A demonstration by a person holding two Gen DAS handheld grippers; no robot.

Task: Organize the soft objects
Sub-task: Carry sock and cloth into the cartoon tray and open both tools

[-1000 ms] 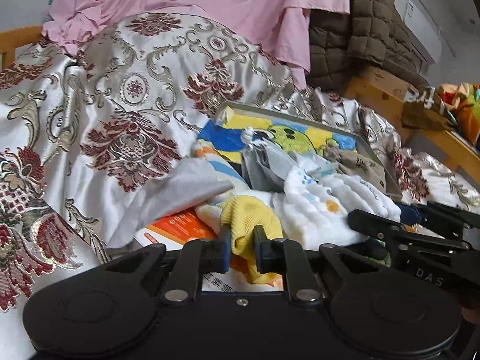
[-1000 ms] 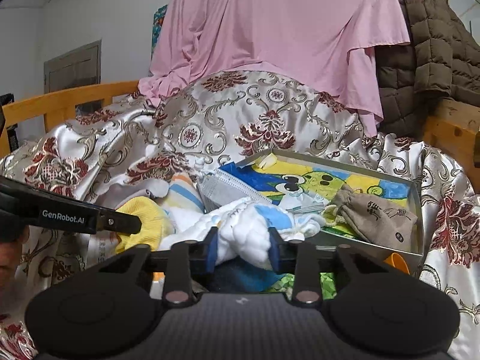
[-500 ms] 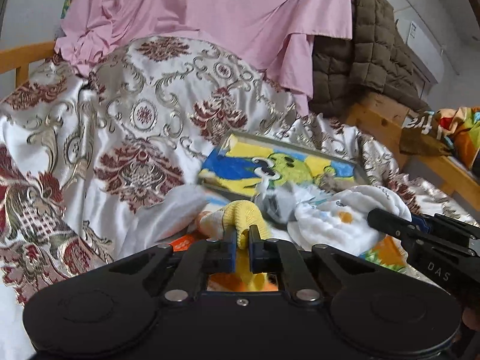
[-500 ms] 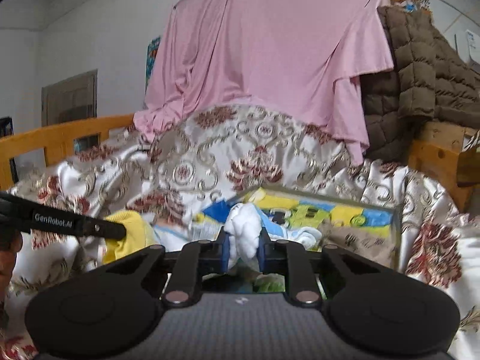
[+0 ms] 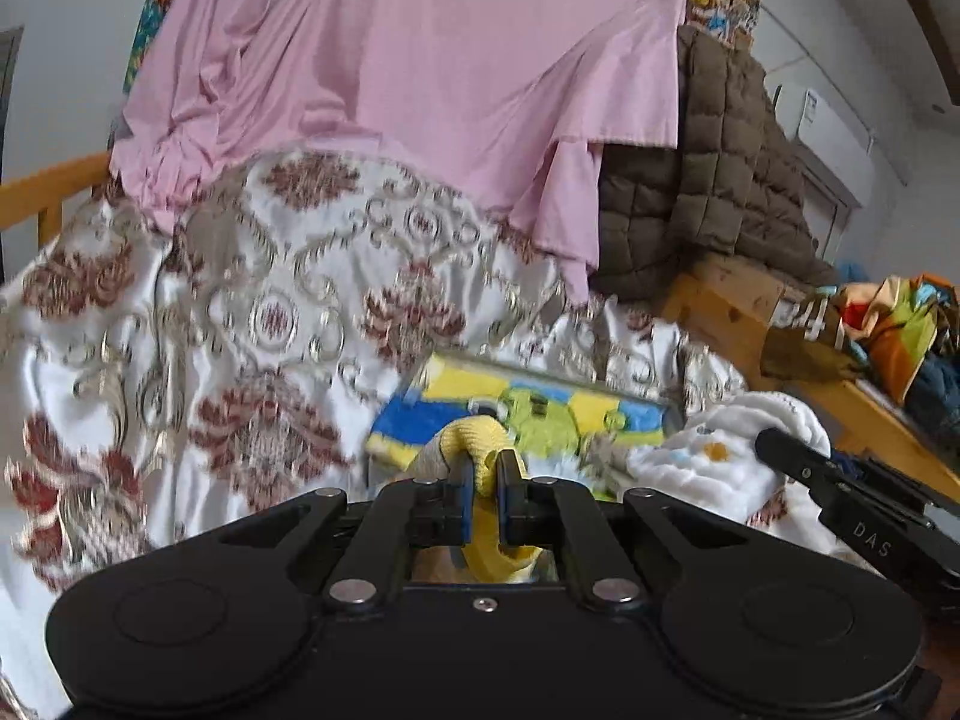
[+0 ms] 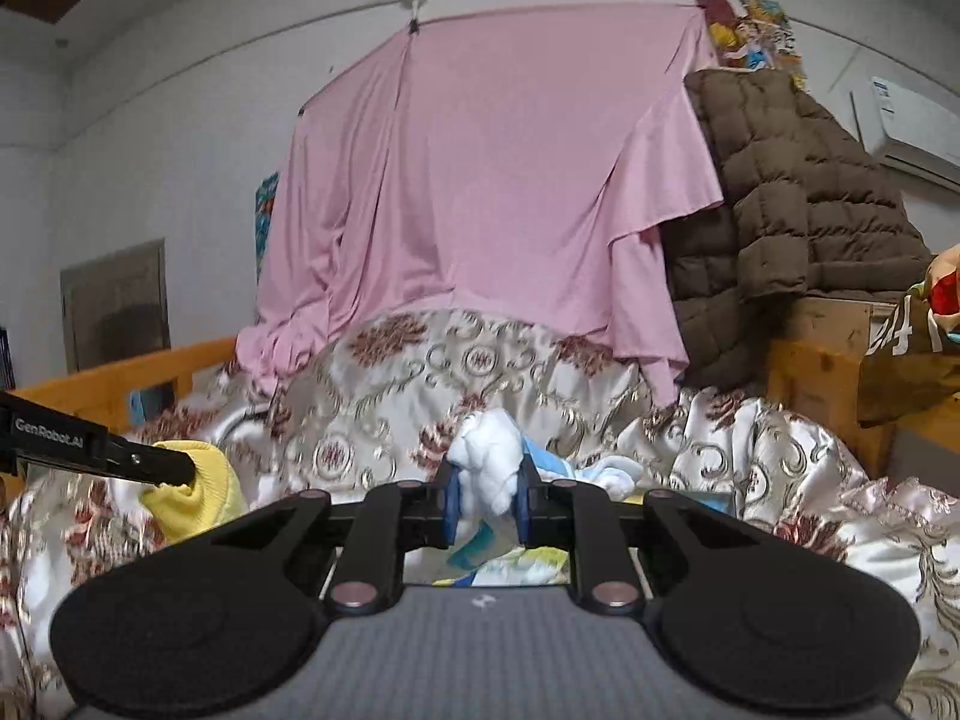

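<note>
Yellow knitted cloth [image 5: 480, 450] sits pinched in the closed left gripper [image 5: 483, 495], the right gripper [image 6: 487, 507] clamping a white fluffy cloth [image 6: 489, 468], both raised, likely for sorting.

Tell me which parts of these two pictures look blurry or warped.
Left wrist view: the patterned bedspread is motion-smeared, while the left gripper stays sharp. Right wrist view: bedspread blurred at left, pink sheet crisper, and the wall line bows from fisheye.

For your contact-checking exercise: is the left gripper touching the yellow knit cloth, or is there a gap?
Touching. The left wrist view shows the left gripper with its blue pads closed on a fold of the yellow knit cloth, no gap between them.
</note>
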